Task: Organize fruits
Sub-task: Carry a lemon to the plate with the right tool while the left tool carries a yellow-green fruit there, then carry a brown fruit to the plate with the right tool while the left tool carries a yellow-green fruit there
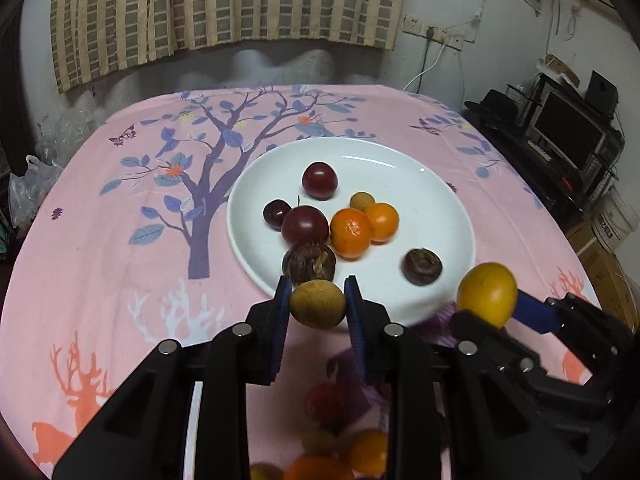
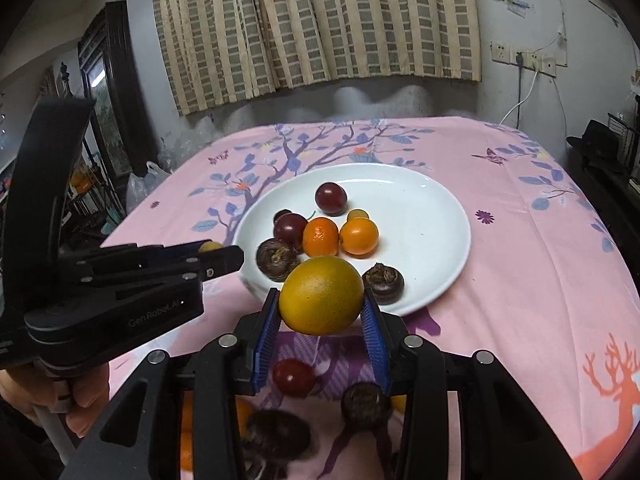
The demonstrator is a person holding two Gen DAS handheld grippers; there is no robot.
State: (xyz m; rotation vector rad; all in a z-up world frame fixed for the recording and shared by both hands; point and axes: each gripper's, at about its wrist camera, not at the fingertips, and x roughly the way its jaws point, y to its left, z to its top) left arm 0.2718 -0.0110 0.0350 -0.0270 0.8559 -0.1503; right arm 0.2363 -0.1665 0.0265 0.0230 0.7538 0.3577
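The table [image 1: 100,248] is the largest thing here, covered to its edges by a pink cloth printed with a tree, butterflies and deer; its far edge runs along the wall under a checked curtain [image 1: 224,8], its right edge faces a dark stand with a monitor [image 1: 568,128], and its left edge drops toward plastic bags on the floor. Bare cloth lies open along the left side and the far corners, and on the right between the plate and the table's right edge. A white plate [image 1: 420,184] sits near the middle of the table, its far and right parts bare, with fruit gathered toward its near left: two dark red plums [image 1: 319,180], a dark cherry [image 1: 276,213], two orange fruits [image 1: 350,233], a small tan longan behind them, and two brown water chestnuts [image 1: 422,266] near the near rim. The left gripper [image 1: 318,300] hangs over the plate's near rim with its jaws clamped on a tan longan [image 1: 318,304], which sits between the blue pads at their tips. The right gripper [image 2: 322,304] is just beside it to the right, also above the near rim, its jaws clamped on a yellow-orange fruit [image 2: 322,294] held at the tips. Under both grippers, toward the table's near edge, blurred fruit lies on a second white plate [image 1: 191,432]: a red one, orange ones and brown ones. A hand [image 2: 80,396] grips the left gripper's handle.
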